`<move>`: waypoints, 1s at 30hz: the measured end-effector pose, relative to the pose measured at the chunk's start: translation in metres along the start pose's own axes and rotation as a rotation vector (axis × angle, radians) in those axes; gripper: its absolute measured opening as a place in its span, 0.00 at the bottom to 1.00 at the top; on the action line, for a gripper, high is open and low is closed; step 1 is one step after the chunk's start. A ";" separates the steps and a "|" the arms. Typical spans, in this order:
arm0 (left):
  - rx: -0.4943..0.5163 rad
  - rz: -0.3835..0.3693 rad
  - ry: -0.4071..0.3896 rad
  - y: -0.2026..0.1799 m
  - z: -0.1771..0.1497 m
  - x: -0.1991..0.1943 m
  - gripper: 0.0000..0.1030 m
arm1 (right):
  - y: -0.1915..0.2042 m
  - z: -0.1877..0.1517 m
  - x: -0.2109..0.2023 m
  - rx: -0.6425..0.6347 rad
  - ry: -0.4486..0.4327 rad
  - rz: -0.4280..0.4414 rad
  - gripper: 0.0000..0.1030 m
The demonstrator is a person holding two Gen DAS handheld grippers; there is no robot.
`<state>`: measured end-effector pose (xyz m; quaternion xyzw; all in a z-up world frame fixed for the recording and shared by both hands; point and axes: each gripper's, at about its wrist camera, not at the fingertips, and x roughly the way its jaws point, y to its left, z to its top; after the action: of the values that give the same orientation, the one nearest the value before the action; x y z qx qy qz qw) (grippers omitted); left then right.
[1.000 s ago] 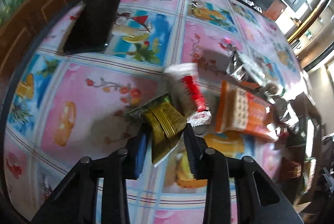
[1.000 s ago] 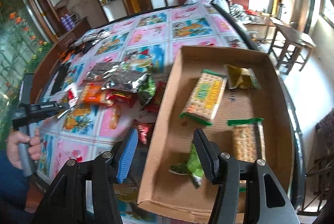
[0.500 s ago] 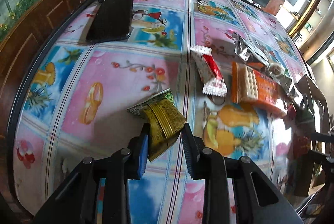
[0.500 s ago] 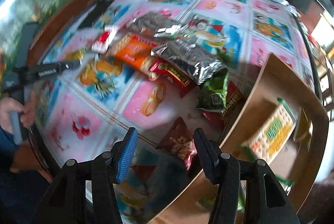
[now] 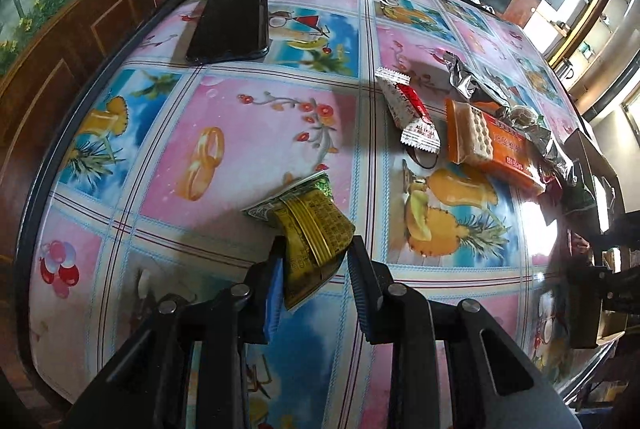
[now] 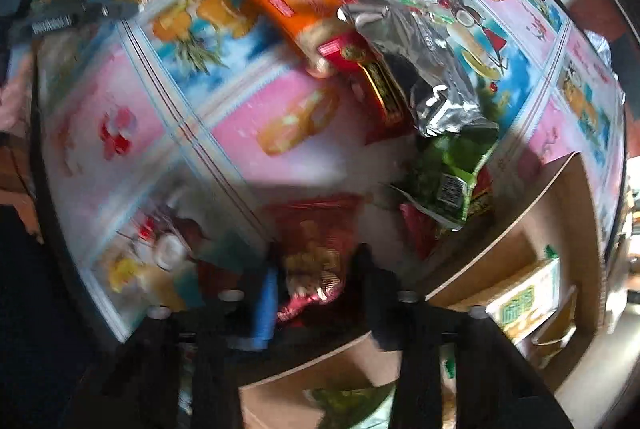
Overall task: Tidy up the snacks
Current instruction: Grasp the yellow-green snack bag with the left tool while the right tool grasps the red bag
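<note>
A: The left gripper point(image 5: 316, 261) is holding a gold packet point(image 5: 310, 229), jaws pinched on it, and it is hanging just above the tablecloth point(image 5: 248, 133) at the near side.

B: And the right gripper point(image 6: 316, 269)? Its jaws have just been closing, with a red packet point(image 6: 314, 249) between them.

A: The view is blurring, so I cannot tell if the pads are pressing yet. That packet is lying near the box point(image 6: 516, 229), which is sitting to the right.

B: So we are watching two pickups at once. Next, I reckon, both packets are going over the box wall to join the green biscuits point(image 6: 524, 301) inside.

A: The pile is waiting further off: orange biscuits point(image 5: 492, 141), a foil bag point(image 5: 480, 85), a green bag point(image 6: 452, 165).

B: Any writing?

A: The white-and-red bar point(image 5: 408, 109) is showing print that seems to start "ALL", not fully readable. The gold packet's print is too small. A phone point(image 5: 232, 25) is lying at the far left.
</note>
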<state>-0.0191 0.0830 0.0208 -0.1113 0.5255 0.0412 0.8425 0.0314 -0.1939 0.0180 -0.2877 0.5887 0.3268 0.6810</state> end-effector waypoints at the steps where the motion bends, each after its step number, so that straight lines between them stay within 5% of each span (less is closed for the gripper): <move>1: -0.002 -0.001 -0.001 0.001 0.000 -0.001 0.28 | 0.001 0.000 0.001 0.009 -0.003 -0.008 0.34; 6: 0.007 -0.002 -0.007 0.000 0.002 -0.002 0.31 | 0.018 0.006 -0.002 0.144 -0.086 0.053 0.34; 8: 0.010 0.009 -0.008 -0.002 0.005 -0.001 0.47 | 0.028 0.009 -0.005 0.205 -0.135 0.091 0.34; 10: 0.014 0.022 -0.009 -0.003 0.009 0.001 0.50 | 0.037 0.012 -0.005 0.264 -0.161 0.119 0.34; 15: 0.041 0.026 -0.014 -0.005 0.014 0.008 0.49 | 0.060 0.017 -0.015 0.309 -0.221 0.159 0.34; 17: 0.045 0.042 -0.019 -0.004 0.013 0.010 0.33 | 0.068 0.021 -0.022 0.313 -0.246 0.145 0.34; 30: 0.163 0.062 -0.092 -0.022 0.003 -0.015 0.31 | 0.069 0.007 -0.039 0.497 -0.345 0.187 0.34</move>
<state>-0.0187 0.0631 0.0383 -0.0240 0.4908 0.0292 0.8704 -0.0222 -0.1492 0.0568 0.0027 0.5501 0.2781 0.7874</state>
